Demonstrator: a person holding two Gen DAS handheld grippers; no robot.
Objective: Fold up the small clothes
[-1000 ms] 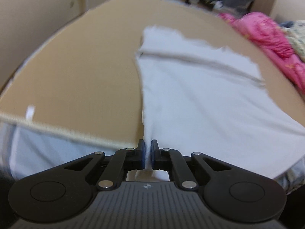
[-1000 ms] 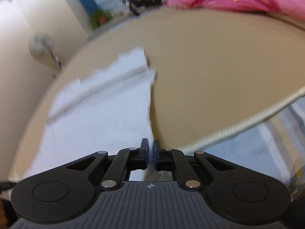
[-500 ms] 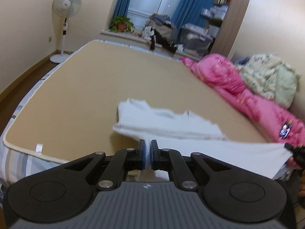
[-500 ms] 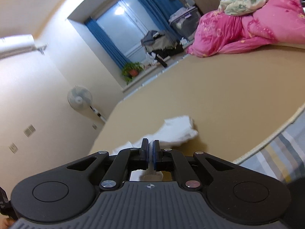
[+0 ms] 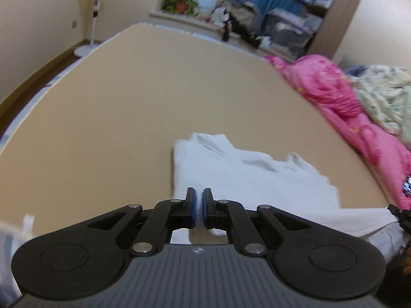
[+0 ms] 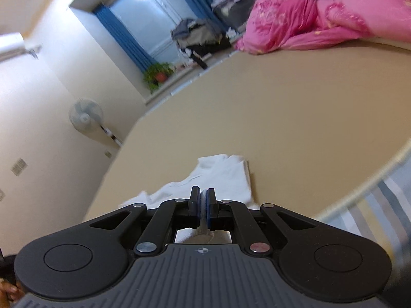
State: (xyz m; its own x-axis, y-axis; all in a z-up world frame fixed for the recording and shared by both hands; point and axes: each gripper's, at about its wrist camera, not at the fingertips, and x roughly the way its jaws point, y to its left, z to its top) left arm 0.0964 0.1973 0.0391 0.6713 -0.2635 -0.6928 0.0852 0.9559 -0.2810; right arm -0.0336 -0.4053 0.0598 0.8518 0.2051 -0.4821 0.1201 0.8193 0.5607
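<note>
A: Your left gripper [image 5: 199, 201] and right gripper [image 6: 204, 204] each pinch the white garment [image 5: 246, 179], lower centre on the tan mattress [image 5: 128, 118].

B: Its near edge is hidden behind your gripper bodies; lower-right part is blurred.

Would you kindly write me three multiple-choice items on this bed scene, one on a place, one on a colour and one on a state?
1. Where does the white garment lie?
A. on the tan bed surface
B. on the floor
C. on the window sill

2. What colour is the bunched quilt at the bed's edge?
A. green
B. pink
C. black

3. How does the left gripper stand?
A. wide open above the cloth
B. open beside the fan
C. shut on the garment's near edge

Answers:
1 A, the cloth spreads over the tan surface in both wrist views.
2 B, the quilt is bright pink.
3 C, white cloth sits pinched between its blue pads; the right gripper pinches cloth the same way.
</note>
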